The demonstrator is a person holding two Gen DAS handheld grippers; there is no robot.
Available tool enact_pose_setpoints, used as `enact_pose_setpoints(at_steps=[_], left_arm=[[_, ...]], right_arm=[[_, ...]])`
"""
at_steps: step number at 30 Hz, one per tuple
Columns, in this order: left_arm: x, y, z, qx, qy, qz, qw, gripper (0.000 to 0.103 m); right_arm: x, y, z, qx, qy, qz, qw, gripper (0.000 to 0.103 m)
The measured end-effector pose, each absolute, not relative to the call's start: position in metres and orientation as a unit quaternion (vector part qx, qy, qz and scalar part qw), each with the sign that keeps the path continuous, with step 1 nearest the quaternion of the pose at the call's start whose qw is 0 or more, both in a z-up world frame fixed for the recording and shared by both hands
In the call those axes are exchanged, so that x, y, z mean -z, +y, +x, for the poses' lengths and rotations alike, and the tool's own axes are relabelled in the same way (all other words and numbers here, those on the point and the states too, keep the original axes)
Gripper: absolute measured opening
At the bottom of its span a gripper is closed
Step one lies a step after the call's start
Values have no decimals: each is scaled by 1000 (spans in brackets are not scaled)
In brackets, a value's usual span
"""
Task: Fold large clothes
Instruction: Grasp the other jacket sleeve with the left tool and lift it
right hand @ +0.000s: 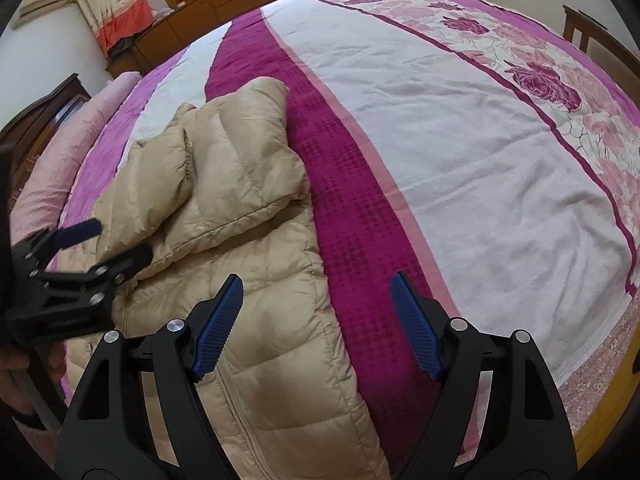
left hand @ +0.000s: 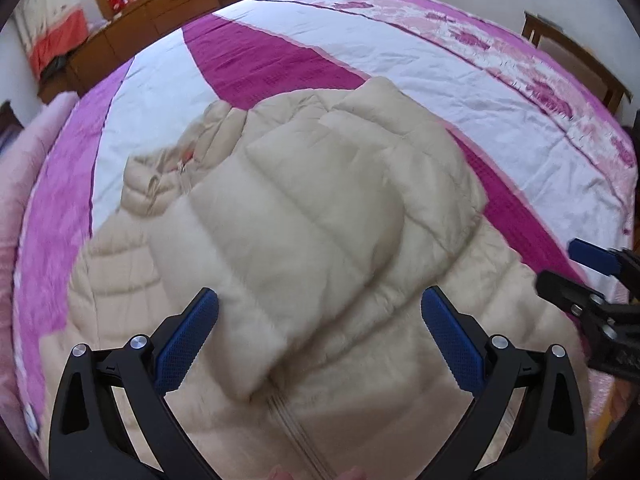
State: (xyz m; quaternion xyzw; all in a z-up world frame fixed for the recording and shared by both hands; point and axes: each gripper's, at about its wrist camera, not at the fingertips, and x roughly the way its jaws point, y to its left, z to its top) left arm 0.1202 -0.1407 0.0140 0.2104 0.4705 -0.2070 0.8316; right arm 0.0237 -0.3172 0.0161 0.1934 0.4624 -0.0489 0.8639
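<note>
The left hand-held gripper (left hand: 319, 334) is a matte black plastic frame whose two angled fingers each have a triangular cut-out and end in a textured blue rubber pad (left hand: 188, 346). Round silver screw heads (left hand: 137, 342) sit at the finger pivots. The right hand-held gripper (right hand: 316, 326) is built the same: black arms, dimpled blue pads (right hand: 218, 326) and paired silver pivot screws (right hand: 459, 325). Faint embossed lettering on the left gripper's black body, seen from the right wrist, cannot be read.

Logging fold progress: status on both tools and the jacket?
Left tool open, right tool open, nothing held. Beige puffer jacket on bedspread, sleeves folded over front. Nothing in the way.
</note>
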Motion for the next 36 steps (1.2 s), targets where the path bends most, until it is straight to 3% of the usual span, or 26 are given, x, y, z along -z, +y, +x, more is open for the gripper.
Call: enact_pose_setpoints(at_steps=[9, 22, 24, 28, 29, 32, 36], left_arm=[[23, -155, 146, 161, 467, 273, 826, 98], [39, -153, 148, 112, 479, 258, 832, 97], [32, -154, 141, 126, 465, 262, 836, 91], [17, -157, 126, 137, 436, 268, 848, 63], [12, -157, 124, 143, 435, 261, 850, 49], [0, -153, 121, 157, 431, 245, 854, 17], [-19, -139, 122, 167, 427, 204, 865, 10]], right_arm=[[-12, -326, 24, 51, 457, 208, 863, 76], [-1, -332, 20, 47, 461, 225, 857, 76], [-1, -332, 18, 46, 462, 225, 857, 76], [1, -331, 16, 45, 462, 223, 858, 76], [1, -331, 16, 44, 461, 225, 857, 76], [0, -329, 16, 40, 460, 225, 858, 76], [-3, -325, 16, 36, 458, 221, 860, 76]])
